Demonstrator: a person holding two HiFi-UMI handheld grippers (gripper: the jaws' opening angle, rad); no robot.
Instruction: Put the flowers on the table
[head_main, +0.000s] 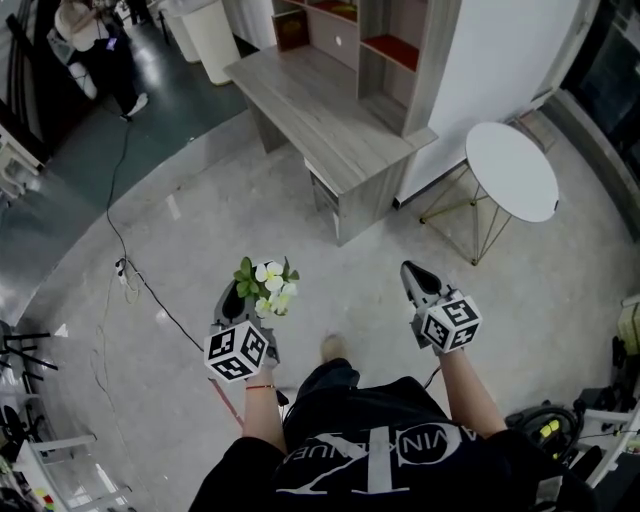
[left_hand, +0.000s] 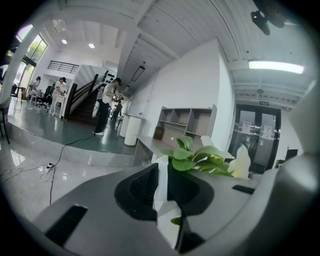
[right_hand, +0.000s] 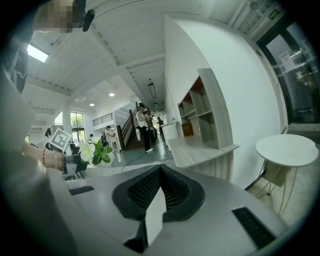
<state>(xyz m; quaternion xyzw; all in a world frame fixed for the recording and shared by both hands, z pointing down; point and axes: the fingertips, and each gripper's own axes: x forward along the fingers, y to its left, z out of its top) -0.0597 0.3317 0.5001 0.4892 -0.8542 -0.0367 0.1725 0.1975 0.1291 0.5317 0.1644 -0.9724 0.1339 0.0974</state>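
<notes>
A small bunch of white flowers with green leaves (head_main: 270, 283) sticks up from my left gripper (head_main: 240, 292), which is shut on the stems. In the left gripper view the leaves and a white bloom (left_hand: 200, 157) rise just past the closed jaws of the left gripper (left_hand: 162, 175). My right gripper (head_main: 413, 272) is held level beside it, shut and holding nothing; in the right gripper view its pads meet at the tip of the gripper (right_hand: 160, 172), and the flowers (right_hand: 95, 151) show at the left. Both grippers hang over bare floor, short of the long wooden desk (head_main: 320, 110) and the round white table (head_main: 512, 170).
A shelf unit (head_main: 370, 40) stands on the desk's far side against a white wall. A black cable (head_main: 120, 220) trails over the floor at the left. A person (head_main: 100, 50) stands far off at the top left. Equipment (head_main: 545, 425) sits at the lower right.
</notes>
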